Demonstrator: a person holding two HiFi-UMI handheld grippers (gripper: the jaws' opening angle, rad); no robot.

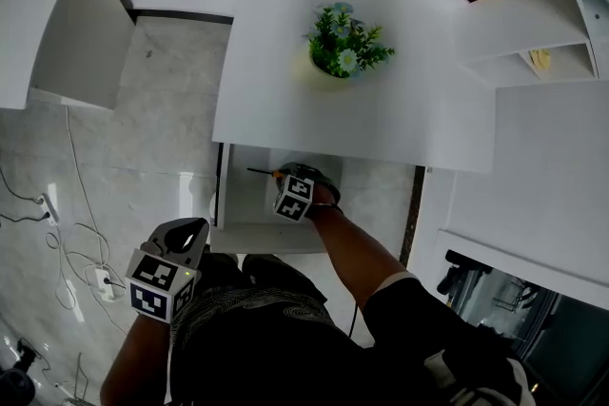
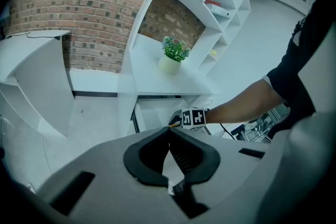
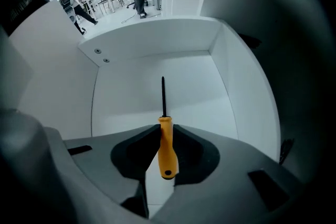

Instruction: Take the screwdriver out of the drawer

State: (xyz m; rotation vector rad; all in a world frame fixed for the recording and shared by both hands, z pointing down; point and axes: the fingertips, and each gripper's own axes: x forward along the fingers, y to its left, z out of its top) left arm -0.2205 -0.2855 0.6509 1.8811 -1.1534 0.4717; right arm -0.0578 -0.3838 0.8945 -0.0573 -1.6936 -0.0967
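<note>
While the right gripper (image 3: pixel 166 129) clamps the screwdriver (image 3: pixel 167 153) by its orange handle, black shaft pointing into the open white drawer (image 3: pixel 131 86), left gripper (image 2: pixel 169 132) jaws together, empty, well apart from the drawer.

Desktop (image 1: pixel 285 71) overhang above the walled drawer (image 1: pixel 376 195)

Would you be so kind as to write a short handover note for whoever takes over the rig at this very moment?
Left gripper: jaws together, nothing between them, held off to the person's left, away from the drawer.
Right gripper: shut on the orange handle of the screwdriver, shaft pointing toward the drawer's back wall.
Done: drawer is open, screwdriver is gripped.
Left: lift the screwdriver up and out of the drawer; it is not yet clear of the walls.
</note>
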